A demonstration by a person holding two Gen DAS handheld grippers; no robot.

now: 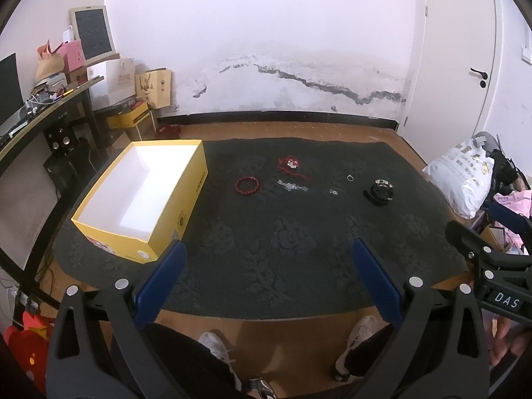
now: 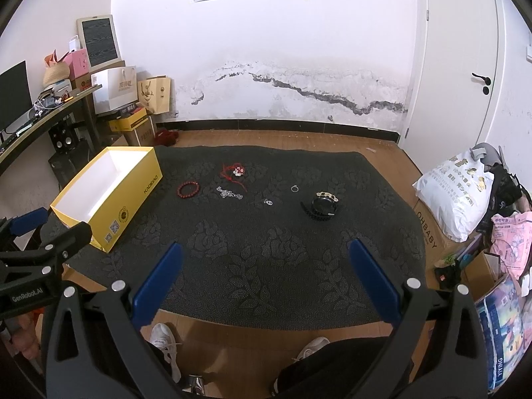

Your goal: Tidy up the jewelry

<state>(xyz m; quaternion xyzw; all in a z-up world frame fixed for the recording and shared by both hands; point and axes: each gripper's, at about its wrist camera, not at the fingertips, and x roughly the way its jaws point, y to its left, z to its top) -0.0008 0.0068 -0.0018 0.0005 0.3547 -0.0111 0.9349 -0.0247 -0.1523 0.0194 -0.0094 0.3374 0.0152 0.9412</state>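
On a dark patterned rug (image 1: pixel 266 242) lie a red bead bracelet (image 1: pixel 247 184), a red cord necklace with a charm (image 1: pixel 292 164), a silver chain (image 1: pixel 292 186), a small ring (image 1: pixel 350 177), a tiny silver piece (image 1: pixel 333 192) and a black watch-like item (image 1: pixel 381 192). An open yellow box (image 1: pixel 143 193) with a white inside stands at the rug's left. My left gripper (image 1: pixel 268 247) hovers open over the rug's near part, well short of the jewelry. My right gripper (image 2: pixel 266 249) is open too, equally far back; the bracelet (image 2: pixel 188 189), the chain (image 2: pixel 229 194) and the box (image 2: pixel 109 193) show ahead of it.
A desk with a monitor (image 1: pixel 10 89) and stacked boxes (image 1: pixel 133 113) fills the left side. Bags and cartons (image 2: pixel 459 196) crowd the right by a white door (image 2: pixel 465 66). The person's legs and white shoes (image 1: pixel 216 349) are at the rug's near edge.
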